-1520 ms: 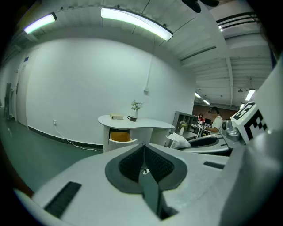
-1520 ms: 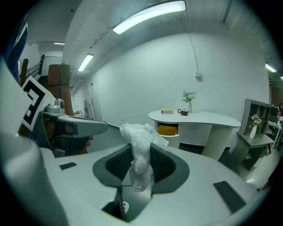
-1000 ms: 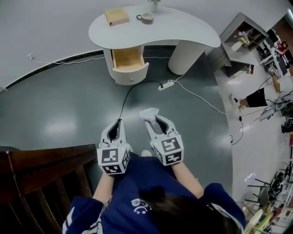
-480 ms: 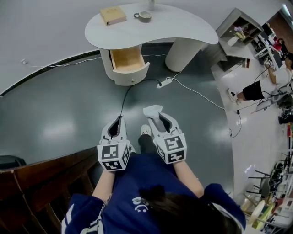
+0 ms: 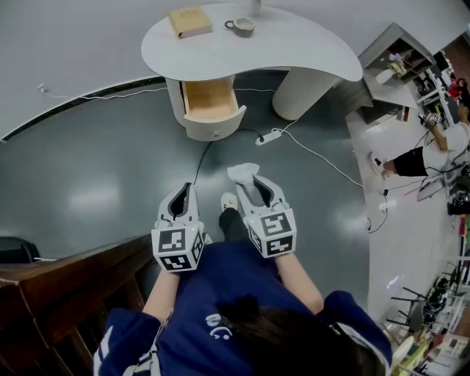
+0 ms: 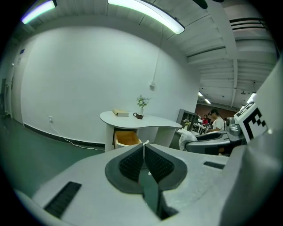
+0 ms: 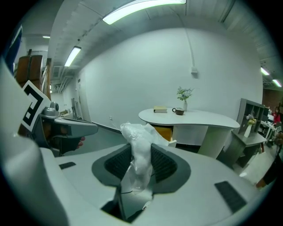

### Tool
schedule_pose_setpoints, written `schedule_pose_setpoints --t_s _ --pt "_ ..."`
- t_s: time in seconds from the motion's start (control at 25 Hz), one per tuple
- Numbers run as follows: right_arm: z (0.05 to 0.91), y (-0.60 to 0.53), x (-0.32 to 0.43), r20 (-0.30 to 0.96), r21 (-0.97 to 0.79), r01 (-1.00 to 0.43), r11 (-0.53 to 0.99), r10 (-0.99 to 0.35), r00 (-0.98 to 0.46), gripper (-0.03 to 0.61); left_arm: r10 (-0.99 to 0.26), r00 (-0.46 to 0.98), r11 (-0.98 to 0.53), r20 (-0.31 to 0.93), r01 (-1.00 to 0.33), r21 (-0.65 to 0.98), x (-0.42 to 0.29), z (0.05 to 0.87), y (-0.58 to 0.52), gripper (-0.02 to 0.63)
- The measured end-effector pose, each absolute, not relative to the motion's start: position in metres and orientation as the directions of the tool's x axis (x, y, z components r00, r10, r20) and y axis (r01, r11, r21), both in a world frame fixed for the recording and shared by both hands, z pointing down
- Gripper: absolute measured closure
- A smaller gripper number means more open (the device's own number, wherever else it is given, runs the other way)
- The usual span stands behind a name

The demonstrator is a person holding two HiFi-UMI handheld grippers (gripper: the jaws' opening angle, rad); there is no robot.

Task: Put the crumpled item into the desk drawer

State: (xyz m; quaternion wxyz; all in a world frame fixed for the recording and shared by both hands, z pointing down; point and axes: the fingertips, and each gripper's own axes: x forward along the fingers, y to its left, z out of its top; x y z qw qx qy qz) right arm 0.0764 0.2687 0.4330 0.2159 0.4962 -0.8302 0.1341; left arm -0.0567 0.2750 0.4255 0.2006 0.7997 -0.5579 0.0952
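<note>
My right claw (image 5: 252,185) is closed on the crumpled plastic (image 5: 242,173). The wad sits pinched between the ribbed pads (image 7: 164,165); its loose top bulges out past the claw's tip toward 12 o'clock and its tail trails back into the throat. My left claw (image 5: 183,200), at 9 o'clock of the right one, has its jaws pressed together with nothing between them. Both claws hang over the floor (image 5: 95,169). The open drawer (image 5: 205,99) lies well ahead at about 11 o'clock, under the white surface (image 5: 294,44), which carries a book (image 5: 189,20) and a cup (image 5: 242,26).
</note>
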Motion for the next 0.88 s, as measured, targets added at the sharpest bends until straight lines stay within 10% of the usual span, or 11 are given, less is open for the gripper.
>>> schedule_pose_setpoints --t_s 0.88 --pt "0.448 0.101 0.118 0.510 -0.093 -0.777 0.623 -0.640 -0.574 0.428 -0.855 0.254 -0.197 0.453 -0.965 0.171 0.009 0.438 0.129 0.601"
